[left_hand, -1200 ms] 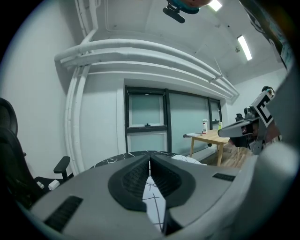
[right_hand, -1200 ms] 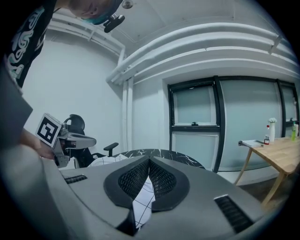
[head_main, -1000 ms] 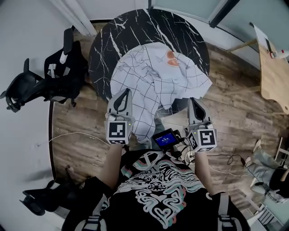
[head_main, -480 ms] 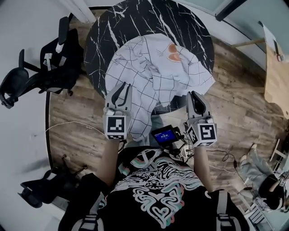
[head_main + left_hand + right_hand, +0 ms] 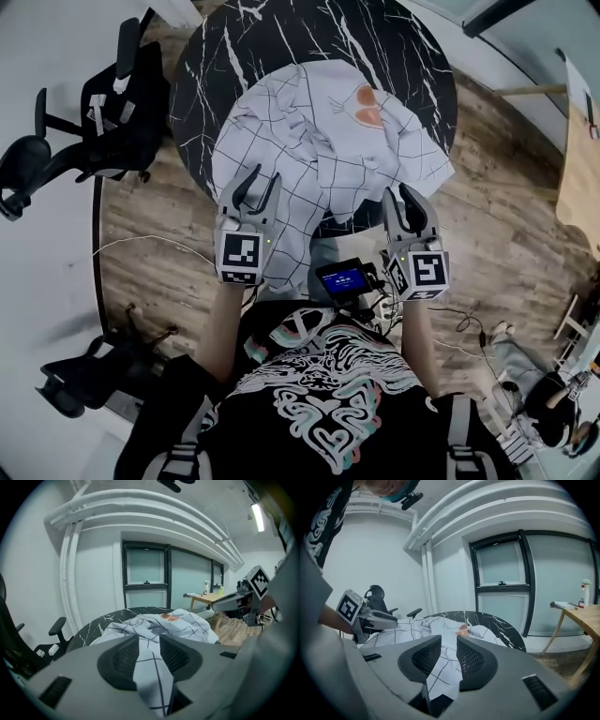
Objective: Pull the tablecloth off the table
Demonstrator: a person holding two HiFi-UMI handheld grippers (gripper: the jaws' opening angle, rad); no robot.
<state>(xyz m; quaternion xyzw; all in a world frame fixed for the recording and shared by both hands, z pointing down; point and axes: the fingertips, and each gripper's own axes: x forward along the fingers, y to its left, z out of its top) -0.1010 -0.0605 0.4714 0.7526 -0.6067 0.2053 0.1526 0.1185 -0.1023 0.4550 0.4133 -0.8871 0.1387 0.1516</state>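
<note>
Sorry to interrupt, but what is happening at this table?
A person holds a two-jaw gripper in each hand at a round black marble table, to pull off its checked tablecloth. The cloth lies bunched on the table, its near part hanging over the edge. The left gripper and right gripper sit at that hanging part; both pairs of jaws have just been opening, with cloth between them but seemingly not pinched.
</note>
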